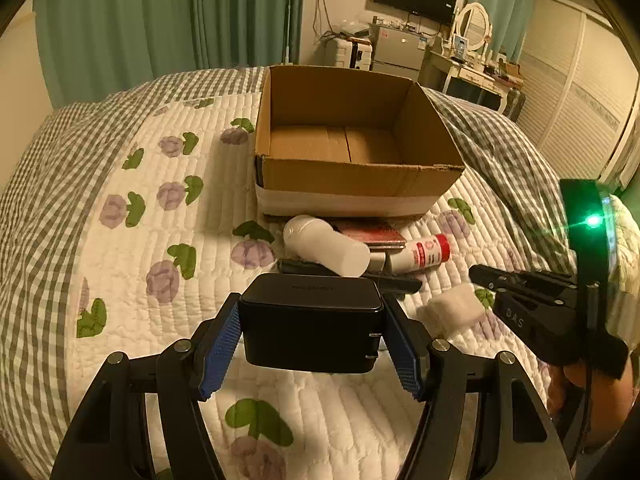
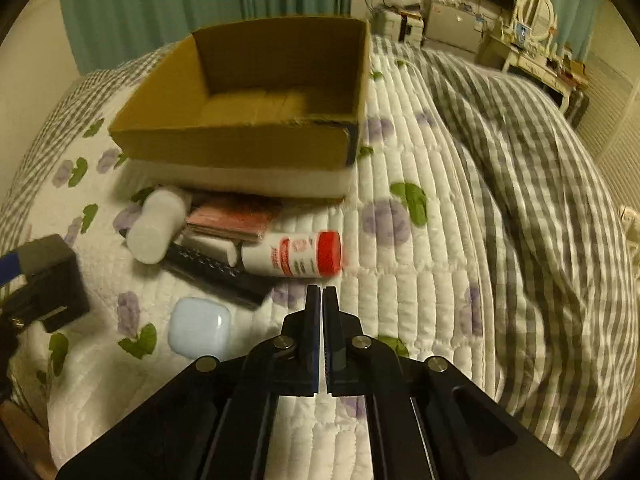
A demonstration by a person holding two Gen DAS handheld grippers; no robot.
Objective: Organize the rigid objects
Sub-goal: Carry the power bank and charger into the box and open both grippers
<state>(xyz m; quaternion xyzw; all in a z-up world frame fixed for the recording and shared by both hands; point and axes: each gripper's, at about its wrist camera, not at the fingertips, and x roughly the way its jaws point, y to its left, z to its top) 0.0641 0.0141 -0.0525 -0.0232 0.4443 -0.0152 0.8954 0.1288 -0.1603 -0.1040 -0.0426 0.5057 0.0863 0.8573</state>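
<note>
My left gripper [image 1: 312,328] is shut on a black charger block [image 1: 310,326] and holds it above the quilt; the block also shows in the right wrist view [image 2: 52,280]. An open cardboard box [image 1: 352,172] [image 2: 240,140] stands on the bed beyond, empty inside. In front of it lie a white bottle [image 1: 326,246] [image 2: 158,226], a red-capped tube [image 1: 426,254] [image 2: 296,256], a red packet [image 1: 374,236] [image 2: 232,218] and a black comb [image 2: 218,270]. My right gripper [image 2: 322,290] [image 1: 476,272] is shut and empty, just short of the tube.
A pale blue earbud case [image 2: 198,326] lies on the quilt left of my right gripper. A rumpled checked blanket [image 2: 540,200] rises on the right. Green curtains, a dresser and a TV stand beyond the bed.
</note>
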